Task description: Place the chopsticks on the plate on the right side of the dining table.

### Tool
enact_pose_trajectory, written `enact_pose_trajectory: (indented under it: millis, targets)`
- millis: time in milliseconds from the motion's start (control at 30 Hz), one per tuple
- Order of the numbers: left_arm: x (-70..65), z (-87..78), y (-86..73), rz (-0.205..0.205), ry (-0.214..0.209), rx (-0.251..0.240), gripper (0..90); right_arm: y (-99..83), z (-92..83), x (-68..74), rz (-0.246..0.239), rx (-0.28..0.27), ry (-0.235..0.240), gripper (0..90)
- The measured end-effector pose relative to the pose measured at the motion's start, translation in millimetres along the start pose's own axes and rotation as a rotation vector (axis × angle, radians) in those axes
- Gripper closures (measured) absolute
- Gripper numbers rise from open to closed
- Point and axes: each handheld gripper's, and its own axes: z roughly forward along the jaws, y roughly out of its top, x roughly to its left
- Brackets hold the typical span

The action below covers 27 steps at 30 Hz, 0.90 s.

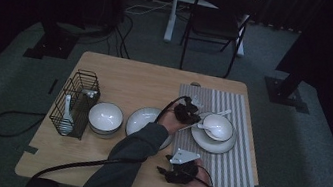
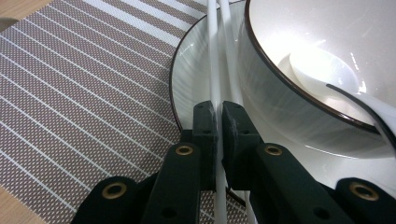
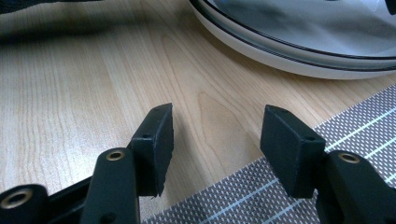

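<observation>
My left gripper (image 2: 218, 109) is shut on a pair of thin white chopsticks (image 2: 215, 56). They lie across the rim of a dark-edged plate (image 2: 196, 60) and run beside the white bowl (image 2: 327, 56) that stands on it. A white spoon (image 2: 322, 70) rests in that bowl. In the high view this gripper (image 1: 186, 112) sits at the left edge of the plate (image 1: 212, 144) on the striped placemat (image 1: 237, 160). My right gripper (image 3: 215, 128) is open with nothing between its jaws, low over bare wood at the mat's edge (image 3: 261, 196); in the high view it (image 1: 167, 168) is near the table's front.
A black wire basket (image 1: 74, 104) holding a white spoon (image 1: 66, 115) stands at the table's left. Beside it are a white bowl (image 1: 105, 118) and an empty plate (image 1: 142, 119), whose rim (image 3: 289, 51) lies just ahead of my right gripper. A chair (image 1: 216, 20) stands beyond the table.
</observation>
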Motion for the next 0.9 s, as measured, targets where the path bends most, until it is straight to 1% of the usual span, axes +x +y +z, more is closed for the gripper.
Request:
enact_pose_trajectory:
  millis: [100,333,533,600,800,900]
  targets:
    - [0.0,-1.7,0.5,-0.003,-0.006,-0.012,83.9,0.0,0.1,0.0,0.0,-0.001,0.0,44.0]
    - [-0.7,-5.5,0.3,-0.004,-0.012,-0.022,81.3,0.0,0.1,-0.1,0.0,-0.001,0.0,44.0]
    - [1.3,-12.5,-2.0,-0.023,-0.004,-0.047,79.0,0.0,0.1,-0.2,0.0,-0.001,0.001,44.0]
    - [1.9,-15.5,-2.8,-0.026,-0.008,-0.051,78.3,0.0,0.1,-0.2,0.001,0.0,0.001,44.0]
    - [1.0,-23.7,-5.5,-0.02,-0.013,-0.069,76.3,0.0,0.1,-0.3,0.002,0.0,0.001,43.9]
    - [0.1,-23.7,-7.8,-0.009,-0.021,-0.06,75.9,0.0,0.1,-0.3,0.002,0.0,0.001,43.8]
